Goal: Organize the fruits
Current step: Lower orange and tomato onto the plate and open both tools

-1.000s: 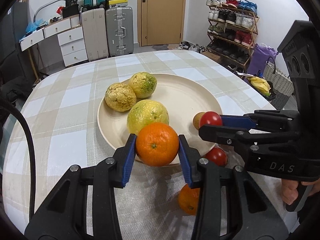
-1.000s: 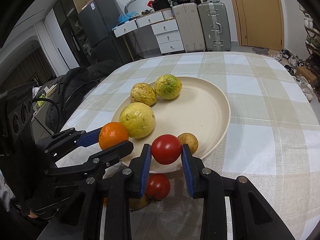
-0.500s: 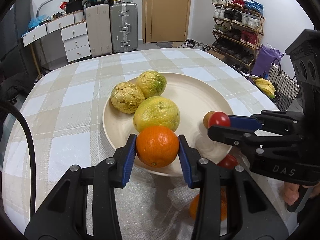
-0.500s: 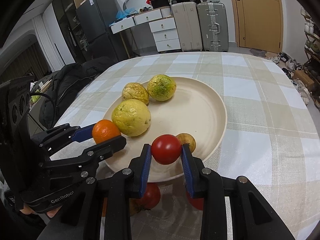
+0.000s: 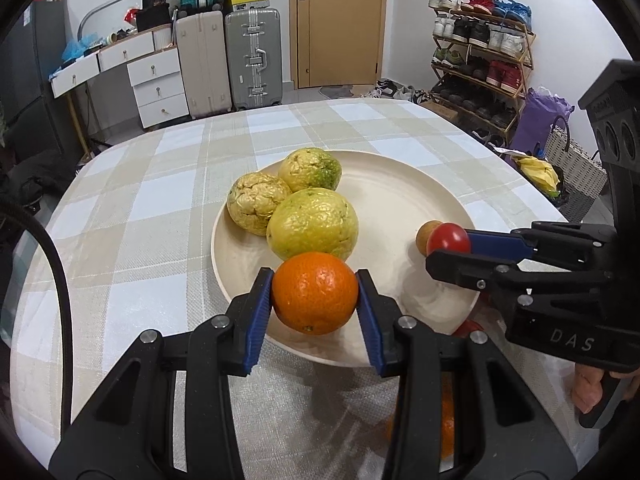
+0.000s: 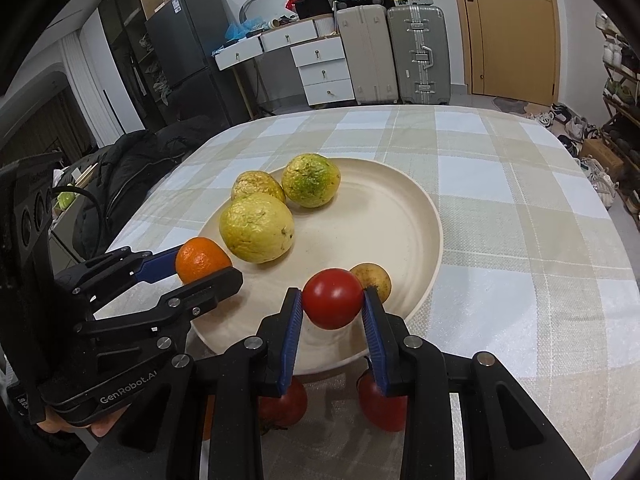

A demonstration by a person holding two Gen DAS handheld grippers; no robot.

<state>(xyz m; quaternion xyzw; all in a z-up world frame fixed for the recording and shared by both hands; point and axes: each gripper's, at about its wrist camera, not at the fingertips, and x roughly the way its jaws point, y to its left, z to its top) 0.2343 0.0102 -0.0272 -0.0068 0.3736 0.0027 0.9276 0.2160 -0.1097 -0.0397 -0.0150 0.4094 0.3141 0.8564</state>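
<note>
Change since earlier frames: both tongs have carried their fruit further in over the plate; fruit on the plate has not shifted
Left tongs (image 5: 316,294): closed on the orange (image 5: 315,292), blue pads on its two sides near the widest part
Right tongs (image 6: 333,306): closed on the red tomato (image 6: 333,298), pads on opposite sides
Orange position: held just above the near rim of the plate (image 5: 404,184), close in front of the largest yellow-green citrus (image 5: 313,224)
Tomato position: held over the near right part of the plate, just beside the small brown fruit (image 6: 372,280)
Already on plate: three wrinkled yellow-green citrus grouped at the left, small brown fruit at the near right
Not yet on plate: two red fruits (image 6: 382,406) and another orange fruit (image 5: 446,422) on the checked surface (image 6: 520,208) under the tongs, partly hidden
Handling, orange: firm, rind gives a little, moderate weight, round so it may roll once freed; side grip at the equator suits it
Handling, tomato: smooth thin skin, likely slippery and easily bruised; wants light pressure only
Pose: both tongs slant downward toward the plate, side by side, left one nearer the citrus; a hand (image 5: 588,390) shows at the right handle
Judged step: set-down of both fruits pending
</note>
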